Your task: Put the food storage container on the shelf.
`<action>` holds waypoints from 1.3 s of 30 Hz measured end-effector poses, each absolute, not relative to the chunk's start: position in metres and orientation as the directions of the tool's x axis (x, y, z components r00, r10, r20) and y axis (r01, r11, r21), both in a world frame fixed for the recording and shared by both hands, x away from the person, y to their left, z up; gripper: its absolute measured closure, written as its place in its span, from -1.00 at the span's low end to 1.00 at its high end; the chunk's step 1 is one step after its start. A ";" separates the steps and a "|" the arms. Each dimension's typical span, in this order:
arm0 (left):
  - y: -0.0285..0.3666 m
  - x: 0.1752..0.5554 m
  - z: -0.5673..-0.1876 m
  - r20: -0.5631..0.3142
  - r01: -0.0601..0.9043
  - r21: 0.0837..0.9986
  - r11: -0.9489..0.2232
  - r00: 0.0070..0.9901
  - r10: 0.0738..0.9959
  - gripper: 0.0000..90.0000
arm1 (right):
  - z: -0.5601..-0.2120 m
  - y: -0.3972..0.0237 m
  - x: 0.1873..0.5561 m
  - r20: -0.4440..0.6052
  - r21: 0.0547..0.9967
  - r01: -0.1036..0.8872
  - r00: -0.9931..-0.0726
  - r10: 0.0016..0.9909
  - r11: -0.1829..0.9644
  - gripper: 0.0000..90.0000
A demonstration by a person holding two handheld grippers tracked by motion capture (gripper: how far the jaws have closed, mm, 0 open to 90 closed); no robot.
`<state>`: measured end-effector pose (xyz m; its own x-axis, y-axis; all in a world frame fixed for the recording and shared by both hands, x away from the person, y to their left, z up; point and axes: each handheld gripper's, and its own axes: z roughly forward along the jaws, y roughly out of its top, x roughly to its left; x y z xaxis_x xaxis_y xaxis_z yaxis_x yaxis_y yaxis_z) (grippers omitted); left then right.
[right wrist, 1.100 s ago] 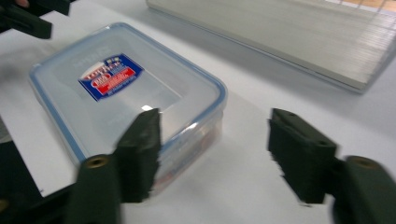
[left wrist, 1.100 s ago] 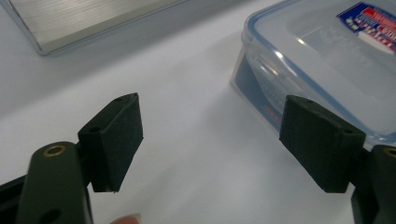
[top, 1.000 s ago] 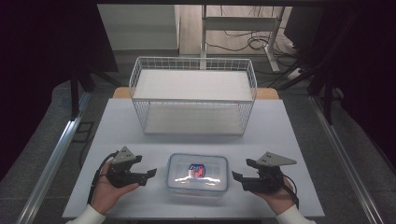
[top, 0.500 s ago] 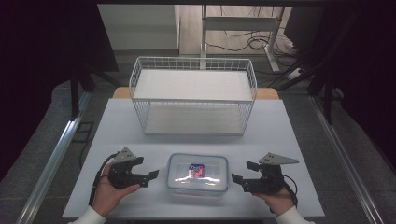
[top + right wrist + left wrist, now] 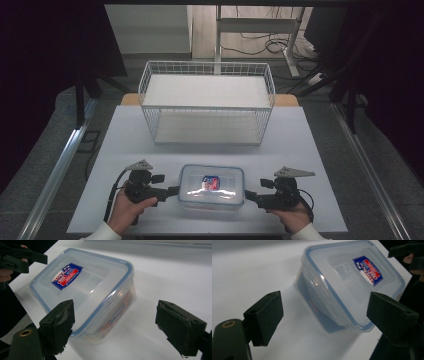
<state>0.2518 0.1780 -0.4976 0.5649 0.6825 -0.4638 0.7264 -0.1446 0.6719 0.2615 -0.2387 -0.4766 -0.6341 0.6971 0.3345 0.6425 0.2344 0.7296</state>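
Two hand-held grippers flank a lidded clear plastic container [image 5: 212, 186] at the near edge of the white table [image 5: 320, 150], with a white wire basket [image 5: 207, 102] well apart at 12 o'clock. At the container's 9 o'clock, the left gripper [image 5: 172, 190] has its jaws spread wide and holds nothing, its tips just beside the short end wall. The container lies flat, lid up, its long axis running from 9 to 3 o'clock; the red-and-blue label [image 5: 212, 182] sits near the lid's centre. At 3 o'clock, the right gripper [image 5: 248, 196] is likewise spread and empty, a small gap short of the opposite wall. A clean lift likely calls for both grippers to close in level and together, taking each end near the blue-sealed rim so the box does not tip or slide.
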 end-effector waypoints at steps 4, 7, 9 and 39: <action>0.175 0.258 -0.502 -0.510 0.751 0.648 -0.131 0.555 0.657 -0.71 | -0.481 -0.238 0.264 0.366 0.710 0.666 -0.625 0.690 0.226 -0.66; 0.172 0.261 -0.506 -0.560 0.778 0.617 -0.122 0.542 0.626 -0.73 | -0.485 -0.235 0.265 0.397 0.693 0.687 -0.617 0.679 0.219 -0.66; 0.171 0.263 -0.507 -0.586 0.791 0.601 -0.115 0.534 0.610 -0.74 | -0.487 -0.233 0.265 0.415 0.684 0.697 -0.615 0.670 0.216 -0.67; 0.167 0.276 -0.531 -0.753 0.872 0.483 -0.082 0.461 0.471 -0.40 | -0.509 -0.216 0.283 0.624 0.550 0.825 -0.512 0.590 0.134 -0.69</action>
<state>0.2762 0.1669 -0.5310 0.4606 0.4706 -0.7526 0.8721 -0.0818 0.4825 0.2828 -0.2157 -0.5093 -0.5117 0.5904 0.6242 0.8246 0.1336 0.5497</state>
